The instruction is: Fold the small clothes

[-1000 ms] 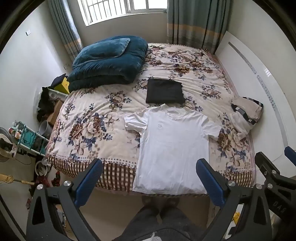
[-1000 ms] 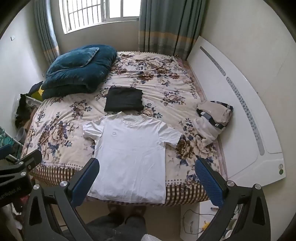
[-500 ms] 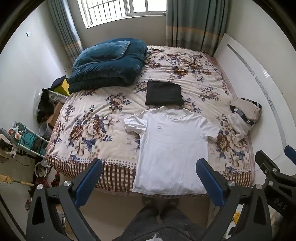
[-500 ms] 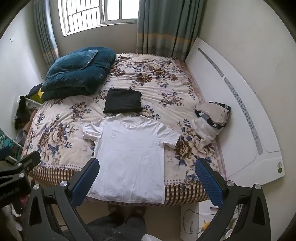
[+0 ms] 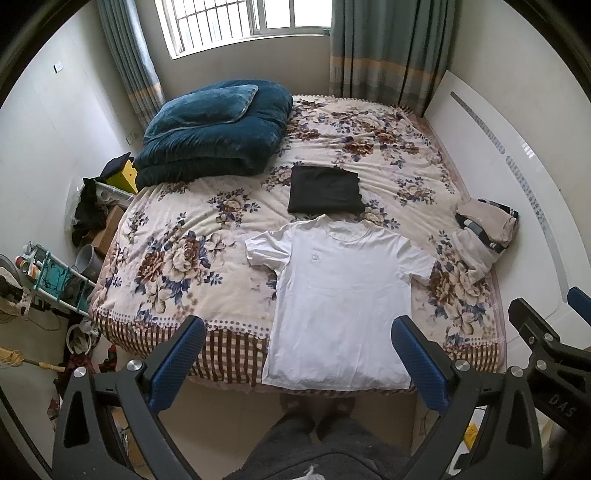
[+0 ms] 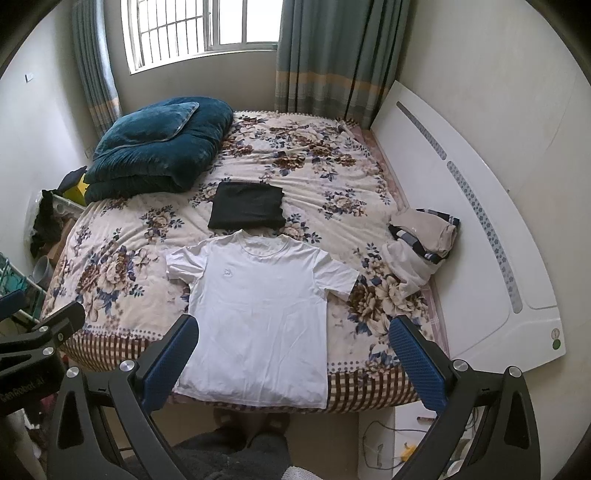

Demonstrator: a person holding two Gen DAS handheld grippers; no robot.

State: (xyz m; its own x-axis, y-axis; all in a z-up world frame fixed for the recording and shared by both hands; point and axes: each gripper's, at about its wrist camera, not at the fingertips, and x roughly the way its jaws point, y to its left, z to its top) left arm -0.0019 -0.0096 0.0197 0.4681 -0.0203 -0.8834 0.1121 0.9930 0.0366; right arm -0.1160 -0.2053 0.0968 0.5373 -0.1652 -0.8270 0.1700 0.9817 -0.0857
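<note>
White T-shirt (image 5: 341, 299) spread flat and face up on the flowered bed (image 5: 177, 258), collar toward 12 o'clock, hem draped over the bed's near edge at 6 o'clock; not yet folded. Just beyond the collar at 12, nearly touching it, a folded black garment (image 5: 325, 190). At 2 to 3 o'clock, well apart, a loose heap of clothes (image 5: 484, 230) beside the white headboard (image 5: 517, 221); at 10 to 11, a blue quilt (image 5: 214, 133). Left tool (image 5: 297, 354) and right tool (image 6: 291, 356) both high above the foot of the bed, spread wide, gripping nothing. Likely trouble: hanging hem sliding floorward once a sleeve or side is lifted, dragging the shirt askew; thin cotton pinched together with the bedcover underneath; collar edge catching the black garment if pushed toward 12. Compared with a second back: shirt and other clothes unmoved, tools no narrower or wider, both views tilted slightly upward, more window (image 5: 243, 18) showing.
</note>
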